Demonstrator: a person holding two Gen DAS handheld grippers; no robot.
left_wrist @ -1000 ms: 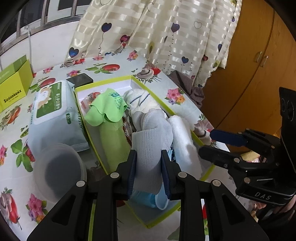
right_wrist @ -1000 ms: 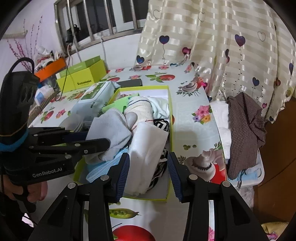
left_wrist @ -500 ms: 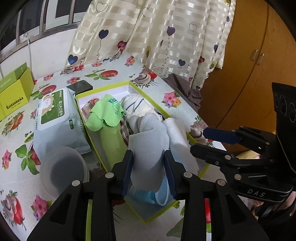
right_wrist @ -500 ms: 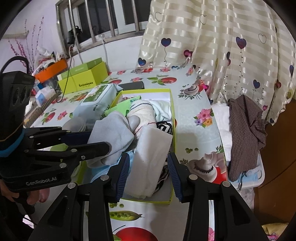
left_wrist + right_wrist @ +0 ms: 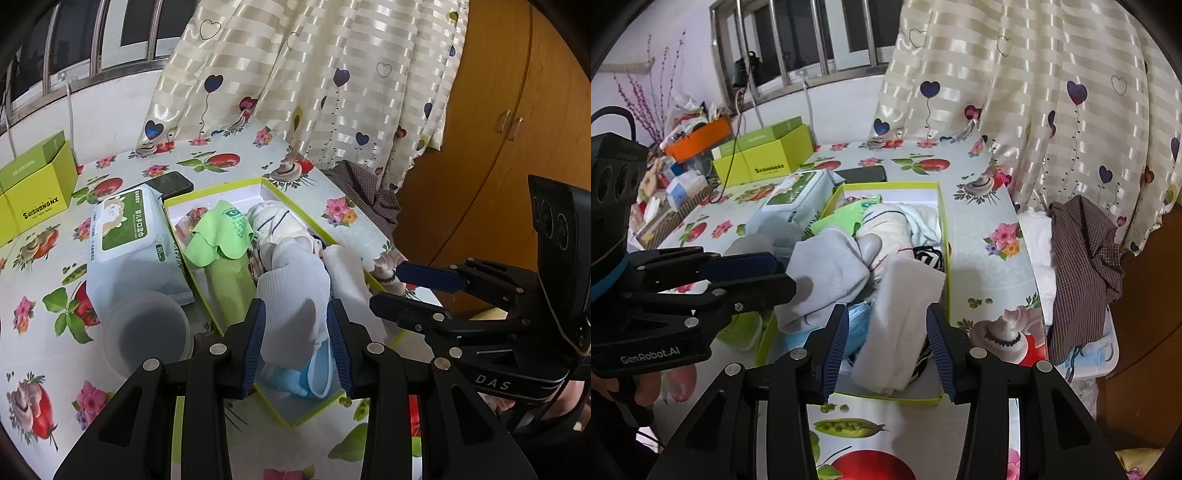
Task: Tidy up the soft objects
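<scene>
A yellow-green rimmed box (image 5: 221, 184) on the flowered tablecloth holds soft things. Among them are a green cloth (image 5: 221, 236), a cream striped sock (image 5: 273, 221), a blue face mask (image 5: 314, 373), a grey-white sock (image 5: 295, 291) and a folded white towel (image 5: 905, 306). My left gripper (image 5: 295, 343) is open above the box's near end. The grey-white sock lies loose between its blue pads. My right gripper (image 5: 886, 347) hangs over the towel with its jaws opening, and a gap shows beside the left pad. Each gripper shows in the other's view: the left gripper (image 5: 783, 275) and the right gripper (image 5: 386, 284).
Left of the box lie a pack of wet wipes (image 5: 125, 229), a translucent plastic bowl (image 5: 147, 332), a black phone (image 5: 170, 182) and a green carton (image 5: 33, 192). A brown checked cloth (image 5: 1082, 266) hangs off the table's right edge. A curtain and a wooden cupboard (image 5: 498, 147) stand behind.
The left jaws spread off the grey-white sock, which settled onto the pile, and that gripper drew back and up. The right jaws widened slightly around the towel.
</scene>
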